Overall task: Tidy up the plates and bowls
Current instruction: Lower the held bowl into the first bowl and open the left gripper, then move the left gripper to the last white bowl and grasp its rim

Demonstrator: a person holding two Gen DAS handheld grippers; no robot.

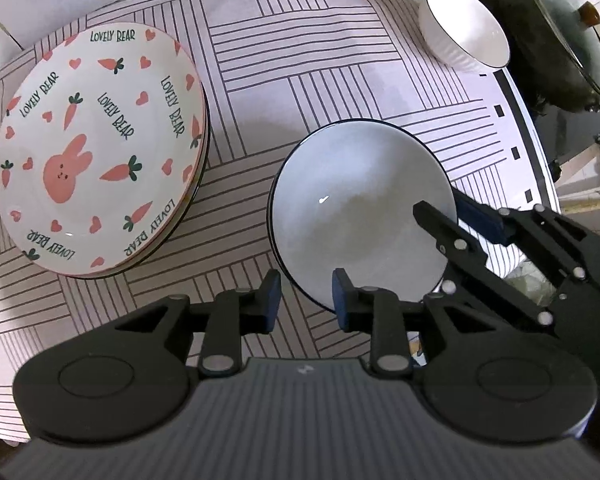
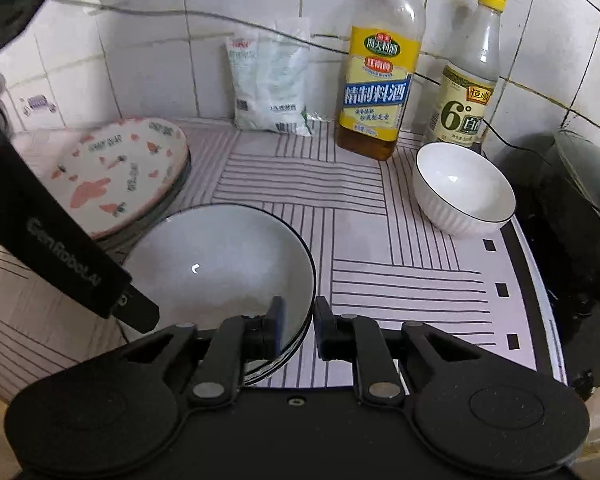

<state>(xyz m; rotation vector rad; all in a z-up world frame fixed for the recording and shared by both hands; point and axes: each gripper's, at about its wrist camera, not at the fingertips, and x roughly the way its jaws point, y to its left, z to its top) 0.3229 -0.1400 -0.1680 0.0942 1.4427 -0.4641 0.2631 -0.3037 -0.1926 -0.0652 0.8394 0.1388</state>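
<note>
A stack of grey plates with dark rims [image 1: 356,208] lies on the striped cloth, also in the right wrist view [image 2: 216,268]. My right gripper [image 2: 298,328] is open, its fingers astride the stack's near right rim; it also shows in the left wrist view [image 1: 456,216]. My left gripper [image 1: 304,298] is open and empty at the stack's near edge, its right finger over the rim. A stack of rabbit-and-carrot plates [image 1: 100,148] lies to the left, also in the right wrist view [image 2: 112,176]. A white ribbed bowl [image 1: 464,28] stands far right, also in the right wrist view [image 2: 464,188].
A cooking-wine bottle [image 2: 380,80], a vinegar bottle [image 2: 468,84] and a white bag [image 2: 272,84] stand against the tiled wall. A dark pot with a glass lid [image 1: 556,36] sits at the right, past the cloth's edge.
</note>
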